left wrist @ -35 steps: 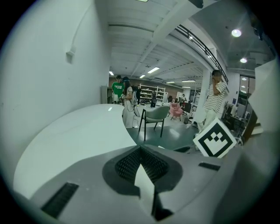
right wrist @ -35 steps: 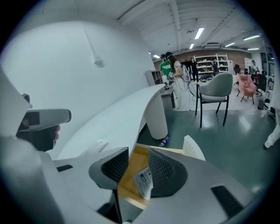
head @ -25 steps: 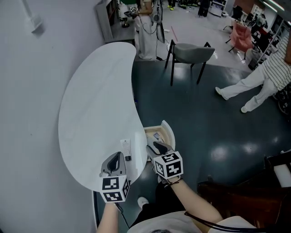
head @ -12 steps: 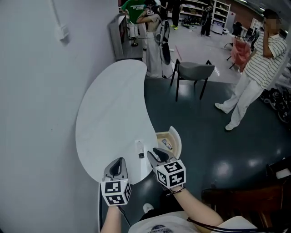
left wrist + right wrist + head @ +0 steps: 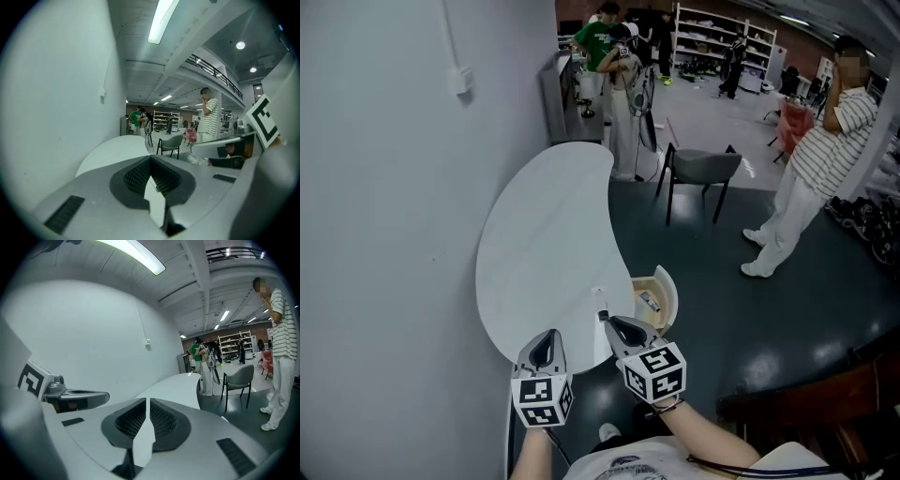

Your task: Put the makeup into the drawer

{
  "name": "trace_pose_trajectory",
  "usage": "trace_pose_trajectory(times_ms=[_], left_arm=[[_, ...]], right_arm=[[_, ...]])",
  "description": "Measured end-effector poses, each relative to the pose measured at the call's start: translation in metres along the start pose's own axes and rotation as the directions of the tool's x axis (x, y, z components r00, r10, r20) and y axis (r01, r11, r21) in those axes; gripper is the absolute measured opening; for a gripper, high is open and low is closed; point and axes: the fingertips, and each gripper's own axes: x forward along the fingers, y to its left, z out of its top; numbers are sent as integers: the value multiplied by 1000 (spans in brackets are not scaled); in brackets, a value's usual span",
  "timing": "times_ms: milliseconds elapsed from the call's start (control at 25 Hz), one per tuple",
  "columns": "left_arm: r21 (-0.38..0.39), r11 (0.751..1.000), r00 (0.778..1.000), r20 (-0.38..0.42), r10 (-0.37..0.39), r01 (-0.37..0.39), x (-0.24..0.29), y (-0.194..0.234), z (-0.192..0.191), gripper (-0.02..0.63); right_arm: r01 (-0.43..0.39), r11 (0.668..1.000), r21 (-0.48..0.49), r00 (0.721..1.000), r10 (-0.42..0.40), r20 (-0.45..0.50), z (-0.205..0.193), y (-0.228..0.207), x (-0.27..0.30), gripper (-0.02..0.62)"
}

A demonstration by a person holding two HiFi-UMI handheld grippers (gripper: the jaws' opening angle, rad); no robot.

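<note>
Low at frame centre, the left hand-held gripper (image 5: 546,349) is clenched empty and the right hand-held gripper (image 5: 619,328) is closing on nothing. The makeup tube (image 5: 601,302) on the table (image 5: 539,244) probably awaits pickup beside the open drawer (image 5: 669,281).

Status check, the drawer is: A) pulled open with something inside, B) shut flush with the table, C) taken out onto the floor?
A: the drawer stands open at the edge of the table, with a small item lying in it.
</note>
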Motion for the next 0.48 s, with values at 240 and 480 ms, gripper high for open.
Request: trace_pose_trajectory(times_ms=[240, 480], left_arm=[[16, 1000, 999, 44, -15, 14, -33, -5, 13, 15], [17, 1000, 999, 53, -9, 8, -53, -4, 8, 15]], right_arm=[[-22, 999, -49, 999, 23, 27, 9, 36, -22, 21], [-39, 998, -55, 998, 41, 39, 7, 58, -35, 21]])
